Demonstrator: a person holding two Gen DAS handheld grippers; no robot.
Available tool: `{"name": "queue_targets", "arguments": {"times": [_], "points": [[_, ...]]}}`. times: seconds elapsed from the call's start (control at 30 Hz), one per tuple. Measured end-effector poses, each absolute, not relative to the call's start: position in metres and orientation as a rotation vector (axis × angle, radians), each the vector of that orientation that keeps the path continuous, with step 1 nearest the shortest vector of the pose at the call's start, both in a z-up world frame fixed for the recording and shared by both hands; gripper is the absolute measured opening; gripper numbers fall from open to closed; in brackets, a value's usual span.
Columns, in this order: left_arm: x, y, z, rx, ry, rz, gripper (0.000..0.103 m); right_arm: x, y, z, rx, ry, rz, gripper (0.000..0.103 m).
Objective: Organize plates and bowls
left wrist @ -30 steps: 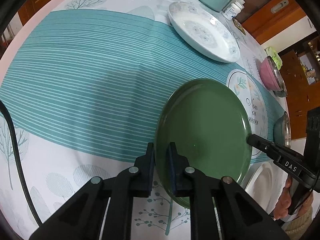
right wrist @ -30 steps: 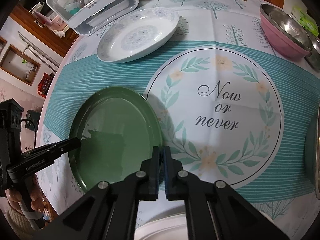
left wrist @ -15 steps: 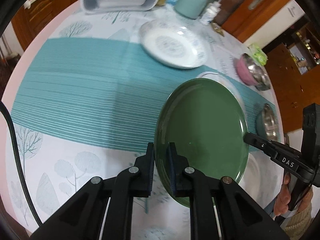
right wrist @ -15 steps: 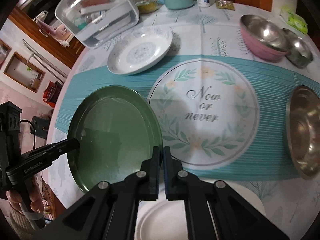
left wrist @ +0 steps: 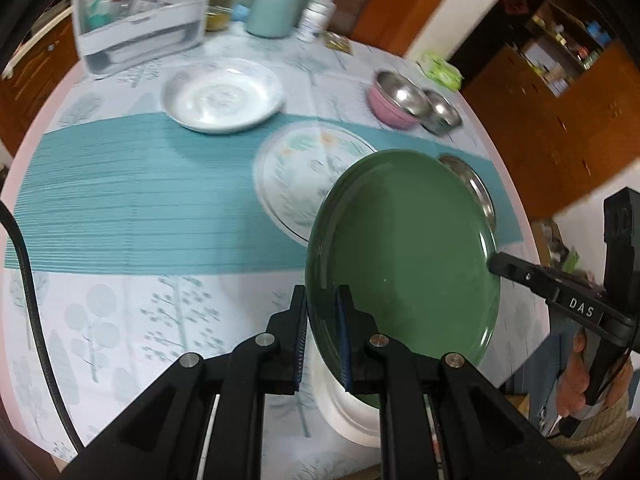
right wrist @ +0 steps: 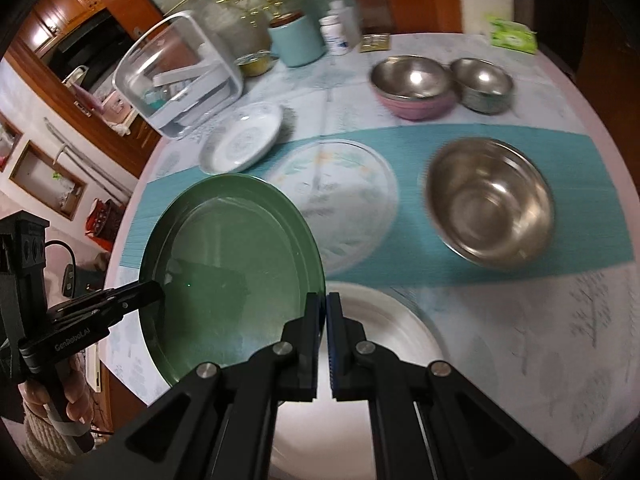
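A dark green plate (left wrist: 404,252) is held in the air above the table between both grippers. My left gripper (left wrist: 322,300) is shut on its near rim. My right gripper (right wrist: 323,304) is shut on the opposite rim; the plate also shows in the right wrist view (right wrist: 228,264). A plain white plate (right wrist: 380,344) lies on the table below, at the near edge, partly hidden by the fingers; it also shows in the left wrist view (left wrist: 352,412).
A white patterned dish (left wrist: 222,100) lies at the back left. A pink steel-lined bowl (right wrist: 412,86) and a small steel bowl (right wrist: 482,84) stand at the back right. A large steel bowl (right wrist: 490,208) sits on the teal runner. A clear container (right wrist: 180,80), a teal mug (right wrist: 296,40) and a bottle (right wrist: 336,34) stand behind.
Both grippers have lifted the green plate higher off the table and drawn it toward the near edge, over the white plate. The table now looks farther away.
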State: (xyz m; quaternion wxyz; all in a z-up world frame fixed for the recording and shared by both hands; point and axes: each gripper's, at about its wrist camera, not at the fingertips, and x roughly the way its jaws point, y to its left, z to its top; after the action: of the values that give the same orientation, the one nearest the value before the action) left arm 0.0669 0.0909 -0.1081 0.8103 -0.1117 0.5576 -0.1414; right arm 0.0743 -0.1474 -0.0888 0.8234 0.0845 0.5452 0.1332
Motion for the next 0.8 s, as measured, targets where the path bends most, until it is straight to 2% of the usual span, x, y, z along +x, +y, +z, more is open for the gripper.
{"name": "queue_targets", "arguments": {"times": [0.3, 0.8], "points": [[0.042, 0.041, -0.147, -0.171, 1.294, -0.347, 0.011, 0.044, -0.183, -0.124, 0.161, 1.236, 0.202, 0.003], [0.024, 0.034, -0.196, -0.186, 1.399, -0.276, 0.011, 0.030, -0.183, -0.175, 0.110, 1.350, 0.208, 0.003]]}}
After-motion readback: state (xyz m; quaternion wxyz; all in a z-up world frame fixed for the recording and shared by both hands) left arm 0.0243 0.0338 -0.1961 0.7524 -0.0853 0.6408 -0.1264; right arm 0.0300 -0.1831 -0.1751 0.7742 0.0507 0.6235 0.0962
